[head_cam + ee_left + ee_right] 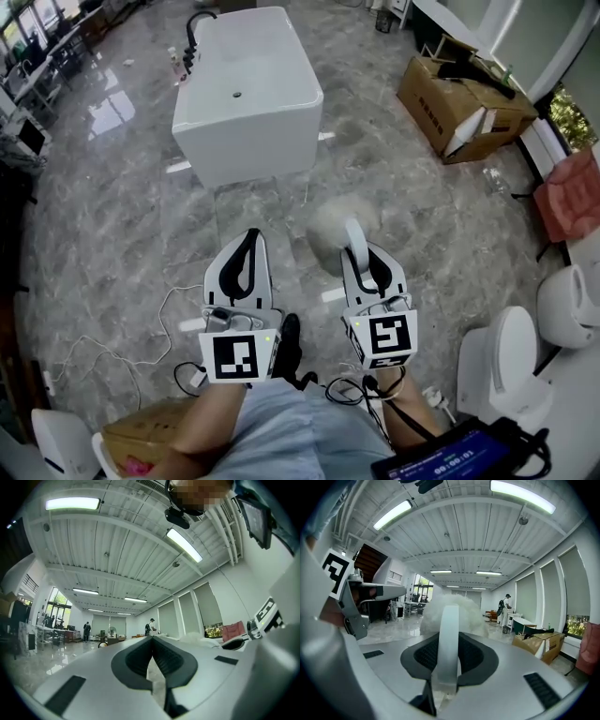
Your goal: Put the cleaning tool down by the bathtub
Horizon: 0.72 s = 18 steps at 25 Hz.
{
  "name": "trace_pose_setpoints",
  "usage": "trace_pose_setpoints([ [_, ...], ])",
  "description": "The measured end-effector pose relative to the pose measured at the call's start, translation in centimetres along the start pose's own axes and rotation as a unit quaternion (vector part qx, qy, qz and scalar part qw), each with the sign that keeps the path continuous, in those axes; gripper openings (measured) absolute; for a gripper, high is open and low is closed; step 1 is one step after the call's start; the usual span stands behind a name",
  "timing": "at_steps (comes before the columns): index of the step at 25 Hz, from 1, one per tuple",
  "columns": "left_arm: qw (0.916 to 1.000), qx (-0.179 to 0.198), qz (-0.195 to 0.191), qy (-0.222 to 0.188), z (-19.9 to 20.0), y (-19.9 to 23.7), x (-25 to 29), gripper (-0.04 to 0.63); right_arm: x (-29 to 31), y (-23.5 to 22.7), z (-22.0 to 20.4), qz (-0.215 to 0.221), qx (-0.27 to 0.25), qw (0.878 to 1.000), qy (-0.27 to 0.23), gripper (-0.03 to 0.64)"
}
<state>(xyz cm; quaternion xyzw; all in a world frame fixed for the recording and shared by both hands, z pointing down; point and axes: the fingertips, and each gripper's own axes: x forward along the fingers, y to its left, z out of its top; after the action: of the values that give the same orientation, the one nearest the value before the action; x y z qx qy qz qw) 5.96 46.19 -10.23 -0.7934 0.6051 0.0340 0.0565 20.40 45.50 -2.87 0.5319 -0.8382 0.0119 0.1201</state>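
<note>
While the right gripper (449, 656) is clamping the handle of the duster (431, 616), seemingly carrying it toward the bathtub (248, 94), the left gripper (152, 651) is hanging idle, jaws together.

Bright hall, marble floor gleaming
Grey marble floor (103, 244) is shining all around the fingers (392, 272); an open cardboard box (459, 108) is sitting far ahead and right of them; white toilets (502, 361) are standing to their right; strip lights (72, 503) are glowing overhead; blinds (208, 604) are covering tall windows (574, 625).
</note>
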Motion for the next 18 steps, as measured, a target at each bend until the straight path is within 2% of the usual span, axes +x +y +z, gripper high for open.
trace_pose_setpoints([
  [4, 0.9999, -0.011, 0.006, -0.006, 0.0, 3.0, 3.8, 0.014, 4.6, -0.3, 1.7, 0.005, -0.010, 1.000, -0.004, 0.098],
  [8, 0.9998, -0.002, 0.003, -0.019, 0.3, 5.1, 7.0, 0.014, 7.7, -1.1, 3.5, -0.002, -0.018, 1.000, -0.010, 0.098],
  [13, 0.9997, 0.007, -0.005, -0.023, 0.5, 6.3, 10.3, 0.015, 10.1, -2.8, 4.9, -0.017, -0.019, 1.000, -0.017, 0.098],
  [18, 0.9997, 0.009, -0.015, -0.015, -0.6, 6.5, 12.5, 0.014, 11.7, -4.3, 4.4, -0.029, -0.010, 0.999, -0.014, 0.098],
])
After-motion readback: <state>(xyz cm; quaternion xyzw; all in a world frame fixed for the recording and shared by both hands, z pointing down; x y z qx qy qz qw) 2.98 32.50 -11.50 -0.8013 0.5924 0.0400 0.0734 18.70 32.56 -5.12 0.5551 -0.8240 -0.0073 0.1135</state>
